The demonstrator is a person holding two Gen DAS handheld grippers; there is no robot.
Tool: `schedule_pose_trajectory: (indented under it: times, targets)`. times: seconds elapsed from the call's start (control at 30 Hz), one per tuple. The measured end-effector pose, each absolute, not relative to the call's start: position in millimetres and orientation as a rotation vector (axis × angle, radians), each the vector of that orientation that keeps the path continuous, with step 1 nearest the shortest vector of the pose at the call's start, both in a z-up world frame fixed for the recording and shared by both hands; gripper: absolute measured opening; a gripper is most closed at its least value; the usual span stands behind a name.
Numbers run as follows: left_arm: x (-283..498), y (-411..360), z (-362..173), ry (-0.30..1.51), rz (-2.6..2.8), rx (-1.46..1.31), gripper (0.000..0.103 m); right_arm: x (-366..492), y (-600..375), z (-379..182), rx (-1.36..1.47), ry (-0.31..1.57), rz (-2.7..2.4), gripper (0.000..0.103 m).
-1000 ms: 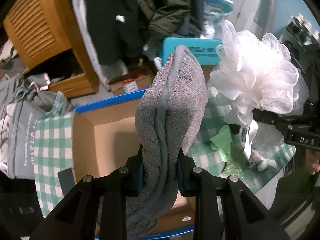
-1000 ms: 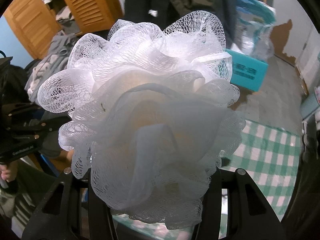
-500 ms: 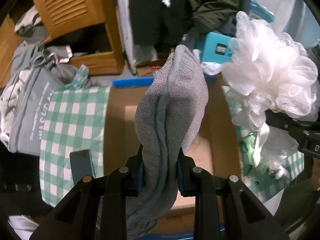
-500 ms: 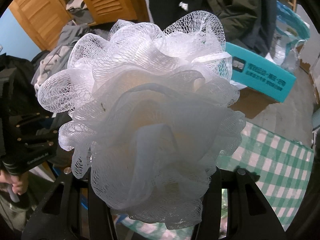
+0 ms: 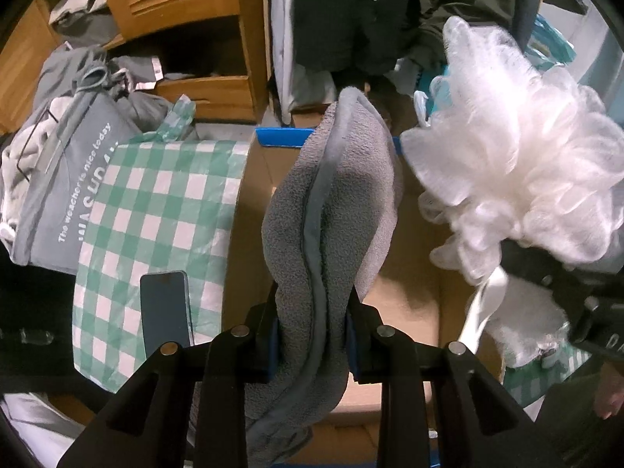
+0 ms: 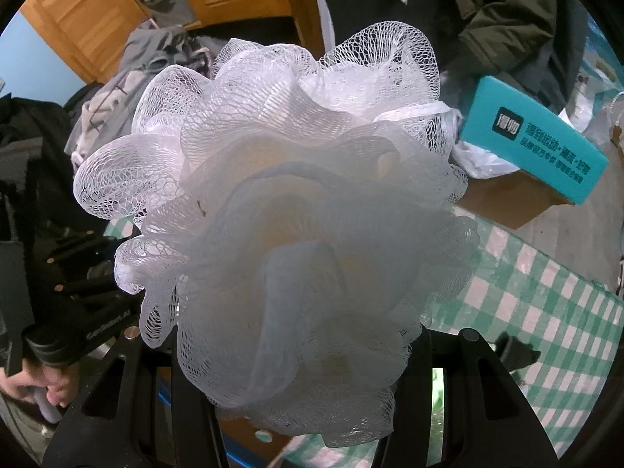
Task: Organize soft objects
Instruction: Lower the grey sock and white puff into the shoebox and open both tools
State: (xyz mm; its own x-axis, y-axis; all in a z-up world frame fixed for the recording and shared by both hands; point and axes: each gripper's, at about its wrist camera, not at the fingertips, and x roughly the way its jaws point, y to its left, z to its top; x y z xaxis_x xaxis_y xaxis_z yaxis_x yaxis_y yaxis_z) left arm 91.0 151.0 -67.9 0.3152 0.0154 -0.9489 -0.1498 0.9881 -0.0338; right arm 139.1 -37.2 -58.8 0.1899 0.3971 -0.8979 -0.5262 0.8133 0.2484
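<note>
One grey cloth (image 5: pixel 331 210), one white loofah (image 6: pixel 296 210)

Left hand-held gripper (image 5: pixel 312 335): matte black plastic frame, blue pads at the fingers (image 5: pixel 273 347), round silver screw heads along the arms; right hand-held gripper (image 6: pixel 296 355): same black frame and silver screws; a hand (image 6: pixel 35 386) wraps a black handle bearing small white lettering.

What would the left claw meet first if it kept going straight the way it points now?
Probably the floor of the open cardboard box: the left claw, clamped on the gray towel, aims down into it. Depth is unclear.
</note>
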Motion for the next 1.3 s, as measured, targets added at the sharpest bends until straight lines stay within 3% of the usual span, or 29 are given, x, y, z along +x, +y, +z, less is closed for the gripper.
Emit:
schedule_pose_trajectory:
  times: [0.13,0.2,0.27,0.43,0.67,0.9,1.3]
  targets:
    - [94,154,-75,1.268,0.112,-0.139,0.037,138,-24,-72,-0.147,1.255,0.655,0.049]
    - [95,156,-74,1.263,0.129,-0.139,0.041,138,-18,-77,-0.152,1.265,0.658,0.058]
    - [95,158,-72,1.250,0.144,-0.134,0.051,138,-13,-80,-0.166,1.264,0.653,0.067]
    - [93,164,-64,1.225,0.173,-0.132,0.062,139,-13,-75,-0.190,1.226,0.634,0.075]
    - [94,161,-60,1.217,0.164,-0.120,0.063,137,-17,-75,-0.167,1.227,0.665,0.075]
    - [92,161,-53,1.200,0.171,-0.110,0.063,133,-17,-68,-0.157,1.231,0.723,0.082]
    - [90,149,-48,1.192,0.133,-0.109,0.063,132,-46,-49,-0.119,1.194,0.695,0.082]
